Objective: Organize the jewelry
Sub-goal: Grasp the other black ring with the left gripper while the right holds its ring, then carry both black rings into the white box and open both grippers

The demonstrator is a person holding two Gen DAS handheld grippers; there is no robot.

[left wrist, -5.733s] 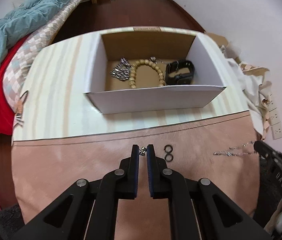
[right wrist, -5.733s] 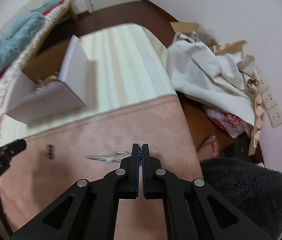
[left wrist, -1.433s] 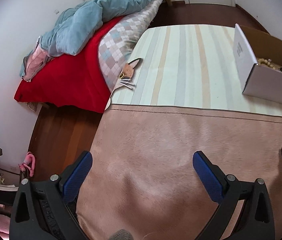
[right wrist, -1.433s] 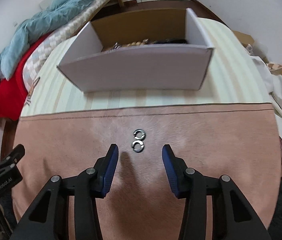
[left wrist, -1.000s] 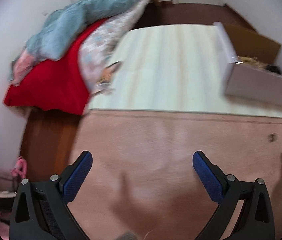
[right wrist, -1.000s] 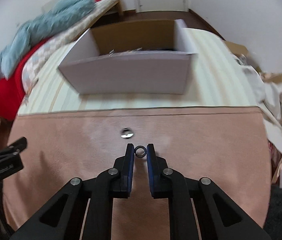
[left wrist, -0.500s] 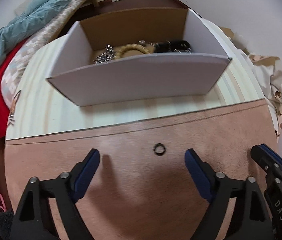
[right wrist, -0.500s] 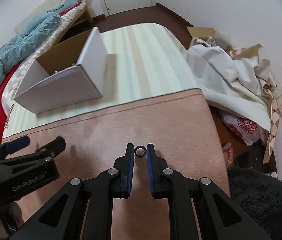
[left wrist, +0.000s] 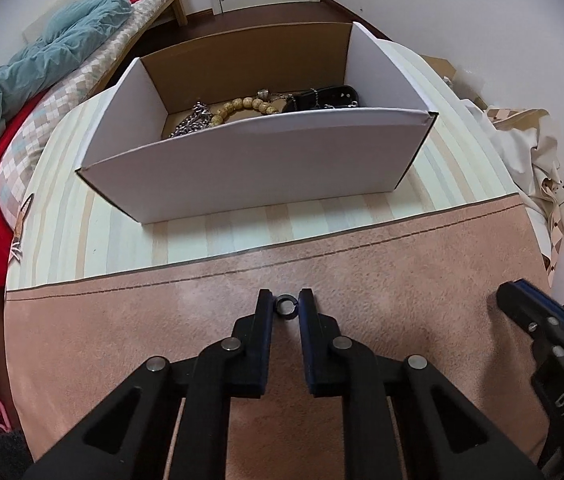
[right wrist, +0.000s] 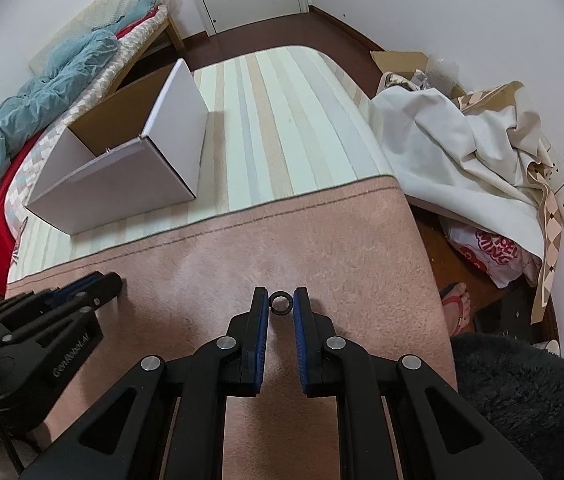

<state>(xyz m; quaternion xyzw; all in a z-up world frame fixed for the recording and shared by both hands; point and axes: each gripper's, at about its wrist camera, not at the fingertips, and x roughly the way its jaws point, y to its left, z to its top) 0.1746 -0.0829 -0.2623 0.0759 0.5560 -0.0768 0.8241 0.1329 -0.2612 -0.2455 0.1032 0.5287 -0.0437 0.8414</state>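
Pink blanket (left wrist: 121, 352) lies open around both ring-gripping fingers (left wrist: 265, 312).

Your work surface is a table covered by a pale striped cloth (left wrist: 61, 236), with a pink fuzzy mat (left wrist: 121, 340) spread over its near half. An open white cardboard box (left wrist: 249, 168) sits on the striped part, just beyond the mat's edge. You can see a small dark ring (left wrist: 285, 307) at the mat's surface.
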